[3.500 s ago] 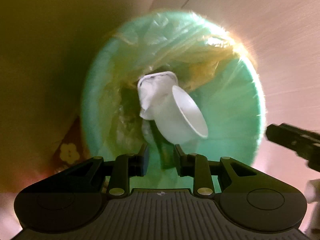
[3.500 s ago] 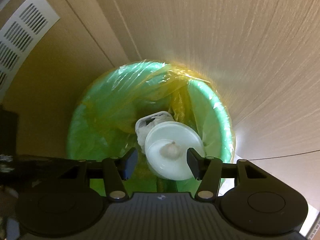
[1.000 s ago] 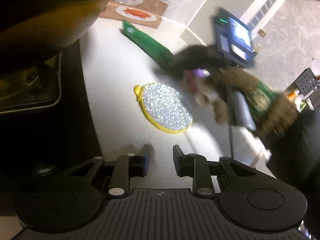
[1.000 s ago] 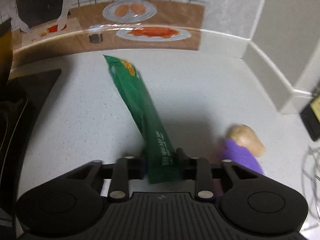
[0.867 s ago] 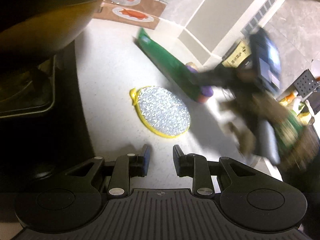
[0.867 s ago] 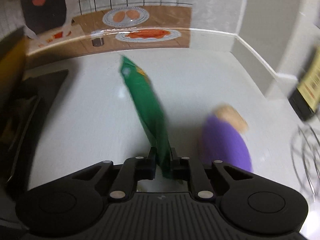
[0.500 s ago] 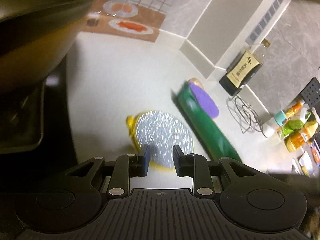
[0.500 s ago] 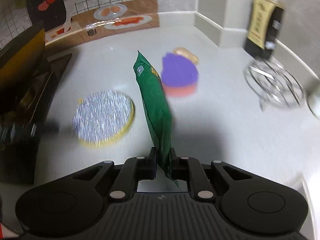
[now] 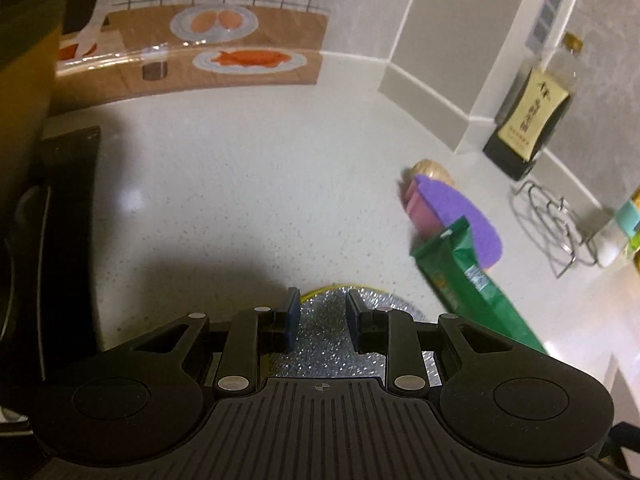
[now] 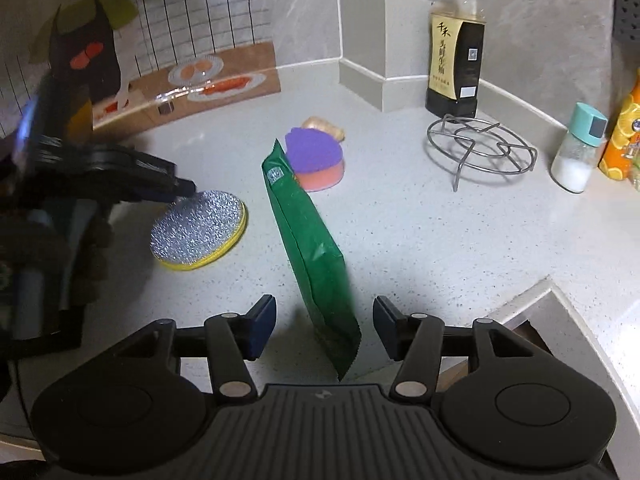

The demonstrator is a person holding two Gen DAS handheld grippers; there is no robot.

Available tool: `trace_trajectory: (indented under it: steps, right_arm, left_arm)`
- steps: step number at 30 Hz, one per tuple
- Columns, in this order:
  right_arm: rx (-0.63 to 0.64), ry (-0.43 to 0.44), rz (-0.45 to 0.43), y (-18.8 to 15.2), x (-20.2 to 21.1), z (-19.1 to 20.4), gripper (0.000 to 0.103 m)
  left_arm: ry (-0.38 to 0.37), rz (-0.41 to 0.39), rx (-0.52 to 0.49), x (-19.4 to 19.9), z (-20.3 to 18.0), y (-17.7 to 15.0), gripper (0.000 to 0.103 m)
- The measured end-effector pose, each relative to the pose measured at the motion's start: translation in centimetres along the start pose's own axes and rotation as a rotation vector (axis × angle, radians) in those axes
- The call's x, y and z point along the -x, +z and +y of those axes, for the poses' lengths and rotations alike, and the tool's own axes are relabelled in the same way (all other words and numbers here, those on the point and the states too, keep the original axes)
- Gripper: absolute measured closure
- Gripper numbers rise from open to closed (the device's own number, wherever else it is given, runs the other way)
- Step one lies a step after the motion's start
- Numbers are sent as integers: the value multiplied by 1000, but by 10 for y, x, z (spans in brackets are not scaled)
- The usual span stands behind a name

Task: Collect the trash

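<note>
A long green snack packet (image 10: 312,248) stands on edge between the fingers of my right gripper (image 10: 324,312). The jaws are opening and neither pad touches the packet. In the left wrist view the same packet (image 9: 460,276) slants across the right side, in front of a purple-topped pink sponge (image 9: 452,216). My left gripper (image 9: 319,308) is open with nothing between its fingers. It hovers over a round silver scouring pad with a yellow rim (image 9: 320,332). In the right wrist view the left gripper (image 10: 182,190) reaches in from the left above that pad (image 10: 200,228).
On the speckled white counter (image 10: 400,220) are a piece of ginger (image 10: 324,125), a dark sauce bottle (image 10: 456,48), a wire trivet (image 10: 480,148), a salt shaker (image 10: 576,148) and an orange bottle (image 10: 624,140). A black stove (image 9: 68,240) lies left. The counter's edge (image 10: 560,300) is at right.
The right gripper carried the green packet from the back of the counter toward the front, then spread its jaws off it. The left gripper moved over the silver pad.
</note>
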State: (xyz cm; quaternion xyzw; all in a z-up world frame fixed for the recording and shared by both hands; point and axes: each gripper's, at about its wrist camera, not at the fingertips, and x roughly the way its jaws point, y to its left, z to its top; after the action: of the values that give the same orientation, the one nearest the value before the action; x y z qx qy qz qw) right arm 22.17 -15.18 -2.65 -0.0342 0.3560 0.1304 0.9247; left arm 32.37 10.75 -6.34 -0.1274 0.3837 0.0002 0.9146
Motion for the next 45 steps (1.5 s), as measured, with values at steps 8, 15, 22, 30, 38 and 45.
trace_trajectory:
  steps: [8,15,22,30,38,45]
  right_arm:
    - [-4,9,-1,1,-5,8,49]
    - [51,61,-46,4,-4,31,49]
    - [162,102,70,-22,-11,50,78]
    - [166,56,75,-42,4,36,78]
    - [50,61,68,-46,15,14,77]
    - [-129,13,-21,-31,30,-24,77]
  left_arm:
    - [-136,68,-65,17,-7,-23,76]
    - [-284,158,-112,49,-18,-59,77]
    - [-372,181,-96,79,-19,-78,77]
    - [-294,193,-166,92,-14,-91,76]
    - [-320,226,-159,85,-24,-99,73]
    - [-443,279,-238,89,-51,-111,74]
